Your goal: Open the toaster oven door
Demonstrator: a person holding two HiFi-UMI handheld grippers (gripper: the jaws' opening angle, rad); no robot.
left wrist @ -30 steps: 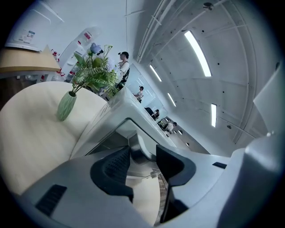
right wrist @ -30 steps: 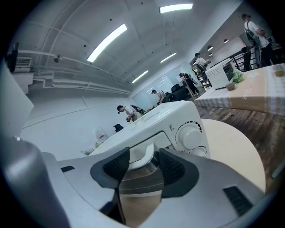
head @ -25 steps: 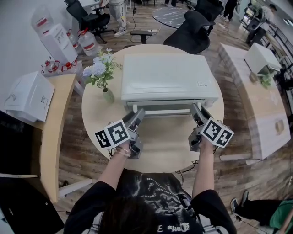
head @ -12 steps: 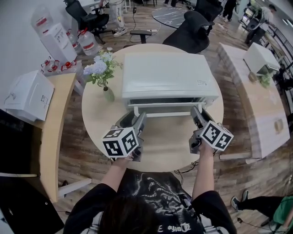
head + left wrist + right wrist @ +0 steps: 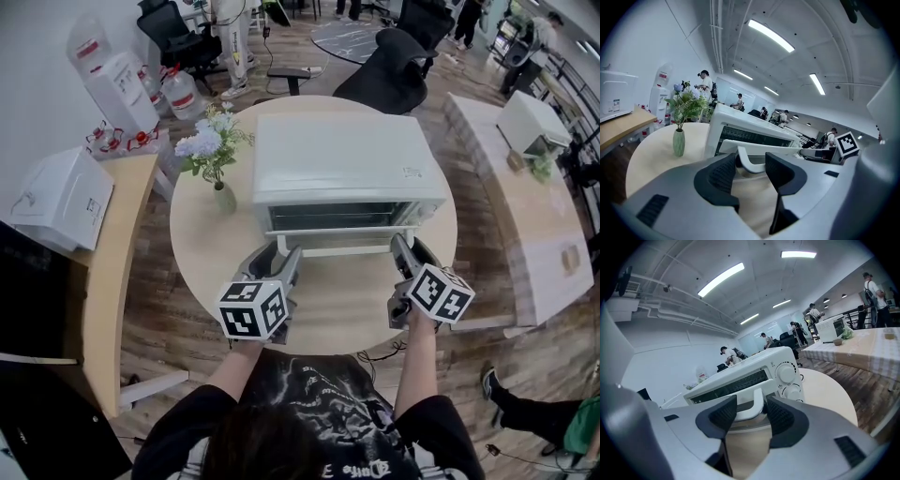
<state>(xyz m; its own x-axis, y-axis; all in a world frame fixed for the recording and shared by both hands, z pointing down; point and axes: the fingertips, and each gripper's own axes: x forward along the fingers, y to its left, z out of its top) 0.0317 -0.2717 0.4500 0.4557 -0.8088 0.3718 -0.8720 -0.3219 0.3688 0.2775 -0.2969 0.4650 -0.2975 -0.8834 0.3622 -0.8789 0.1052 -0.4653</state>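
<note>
The left gripper (image 5: 278,255) and right gripper (image 5: 409,246) each clamp an end of the door handle (image 5: 342,250) (long axis left-right); opening likely needs a pull near and downward.

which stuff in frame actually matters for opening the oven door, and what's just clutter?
In the job:
- toaster oven
- door handle
- left tongs and right tongs, one at each end of the handle, with the handle between the jaws

Lying about:
- flower vase, on the same table
- water dispenser
- office chair
- white box on the side desk
</note>
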